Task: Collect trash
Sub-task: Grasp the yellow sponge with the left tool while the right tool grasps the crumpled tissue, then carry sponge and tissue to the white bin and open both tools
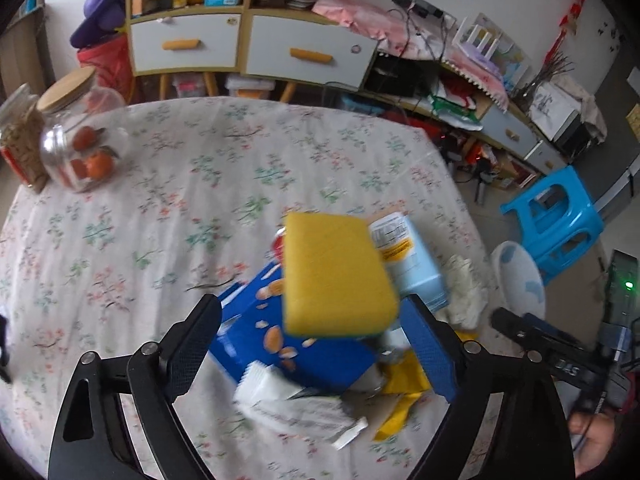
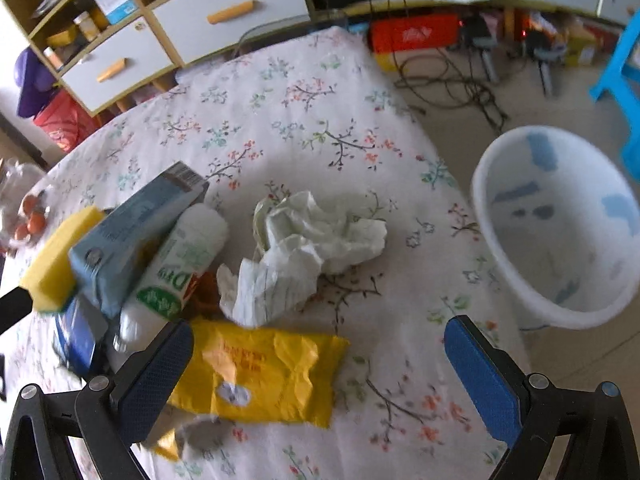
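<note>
Your left gripper (image 1: 310, 344) hangs released over the trash pile, the yellow sponge (image 1: 336, 276) between its spread fingers. Your right gripper (image 2: 320, 364) gapes over the yellow packet (image 2: 272, 376) near the table's (image 2: 280, 100) right edge; the white bin (image 2: 560, 224) stands just beyond that edge.

The yellow sponge (image 1: 336, 276) sits blurred between the left hand-held gripper (image 1: 312, 340) fingers, hiding much of the blue box (image 1: 292, 344) beneath it. Ahead of the right hand-held gripper (image 2: 316, 364), print on the yellow packet (image 2: 260, 372) is too smeared to read. The white bin (image 2: 560, 228) to its right is cut off by the frame edge.
</note>
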`<state>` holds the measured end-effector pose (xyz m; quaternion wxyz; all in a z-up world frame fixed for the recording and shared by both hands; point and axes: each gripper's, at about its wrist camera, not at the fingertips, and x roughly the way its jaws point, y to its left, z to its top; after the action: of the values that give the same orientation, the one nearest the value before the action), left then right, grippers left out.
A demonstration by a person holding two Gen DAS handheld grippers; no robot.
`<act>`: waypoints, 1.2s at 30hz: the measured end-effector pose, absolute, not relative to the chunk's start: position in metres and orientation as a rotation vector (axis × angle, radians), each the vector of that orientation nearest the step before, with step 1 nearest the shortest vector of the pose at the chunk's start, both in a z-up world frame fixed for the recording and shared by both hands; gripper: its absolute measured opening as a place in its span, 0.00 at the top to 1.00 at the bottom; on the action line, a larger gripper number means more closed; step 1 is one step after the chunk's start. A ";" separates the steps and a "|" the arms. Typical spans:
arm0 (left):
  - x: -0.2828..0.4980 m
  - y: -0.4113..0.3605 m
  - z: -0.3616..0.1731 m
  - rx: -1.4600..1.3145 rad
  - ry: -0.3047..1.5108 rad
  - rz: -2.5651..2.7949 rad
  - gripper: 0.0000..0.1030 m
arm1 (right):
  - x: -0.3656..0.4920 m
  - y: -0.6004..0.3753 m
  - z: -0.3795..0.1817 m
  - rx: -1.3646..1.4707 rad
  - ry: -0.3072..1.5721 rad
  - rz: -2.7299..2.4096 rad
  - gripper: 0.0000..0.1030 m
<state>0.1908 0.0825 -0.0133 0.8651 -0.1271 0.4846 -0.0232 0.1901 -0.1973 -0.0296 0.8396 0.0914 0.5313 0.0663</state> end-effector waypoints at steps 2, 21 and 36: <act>0.194 0.075 -0.014 -0.273 1.017 -0.074 0.12 | 0.197 -0.196 -0.031 0.217 1.120 0.148 0.00; 0.196 0.072 -0.018 -0.234 0.995 -0.063 0.48 | 0.229 -0.190 -0.062 0.305 1.168 0.206 0.71; 0.171 0.050 0.033 -0.194 0.879 -0.103 0.50 | 0.209 -0.266 -0.016 0.364 1.050 0.097 0.72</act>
<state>0.1712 0.0497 0.0335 0.8992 -0.0939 0.4244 -0.0495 0.2089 -0.2657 -0.0160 0.8484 0.1729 0.4982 0.0461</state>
